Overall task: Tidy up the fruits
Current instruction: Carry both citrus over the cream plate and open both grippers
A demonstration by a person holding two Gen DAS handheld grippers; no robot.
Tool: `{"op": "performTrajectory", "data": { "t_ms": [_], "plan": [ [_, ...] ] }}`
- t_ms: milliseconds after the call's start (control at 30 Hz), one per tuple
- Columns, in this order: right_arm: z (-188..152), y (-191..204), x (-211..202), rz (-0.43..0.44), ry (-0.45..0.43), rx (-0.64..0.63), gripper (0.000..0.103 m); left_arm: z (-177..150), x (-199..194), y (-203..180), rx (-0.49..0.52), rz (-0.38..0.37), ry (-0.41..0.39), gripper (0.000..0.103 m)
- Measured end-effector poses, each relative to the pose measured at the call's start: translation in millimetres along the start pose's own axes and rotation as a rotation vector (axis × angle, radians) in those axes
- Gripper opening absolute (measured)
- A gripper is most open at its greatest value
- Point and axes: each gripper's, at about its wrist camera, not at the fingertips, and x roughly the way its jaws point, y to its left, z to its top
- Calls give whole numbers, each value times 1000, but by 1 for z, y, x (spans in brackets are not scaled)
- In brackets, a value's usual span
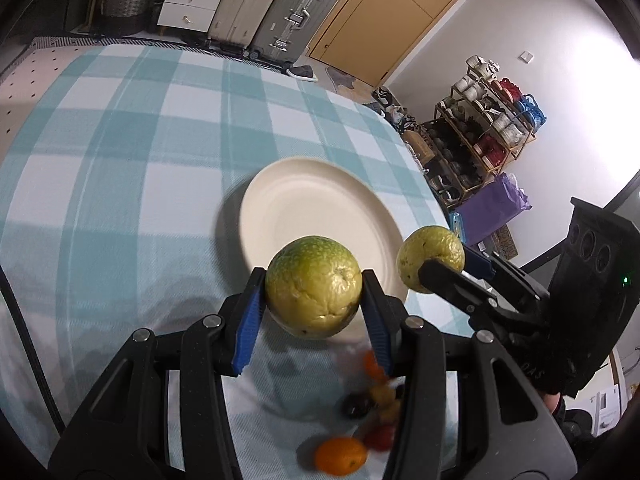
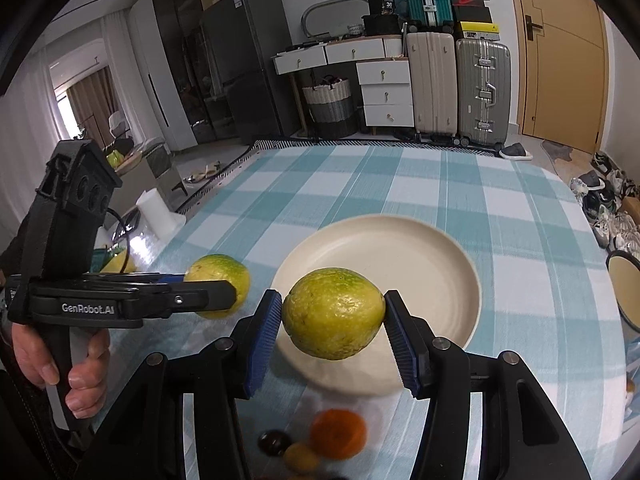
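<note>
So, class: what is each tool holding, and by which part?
Left tool grips one green-yellow citrus fruit across its middle; right tool grips another citrus fruit likewise.

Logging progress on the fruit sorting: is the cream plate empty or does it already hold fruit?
Empty. The plate shows a bare surface; both green citrus fruits are held above the table in the grippers.

Right tool (image 2: 332,316) clamps green citrus (image 2: 334,312) above plate (image 2: 452,268); left tool (image 2: 230,286) grips another.
</note>
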Motion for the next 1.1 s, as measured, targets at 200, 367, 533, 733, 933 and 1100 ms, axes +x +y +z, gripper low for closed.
{"op": "performTrajectory", "data": {
  "t_ms": [200,367,533,733,933,1100],
  "plan": [
    [23,-20,9,17,-17,22,53,39,25,-12,15,7,7,43],
    [35,-36,25,30,-17,42,53,63,53,-16,9,9,32,43],
    [39,-57,45,37,-11,68,53,81,85,-16,2,6,61,44],
    [40,-78,66,60,0,87,53,89,114,-9,-22,9,96,43],
    [35,-86,85,66,28,96,53,91,133,0,-40,17,112,44],
    [35,-88,93,72,30,94,49,91,144,6,-60,21,130,44]
  ]
}}
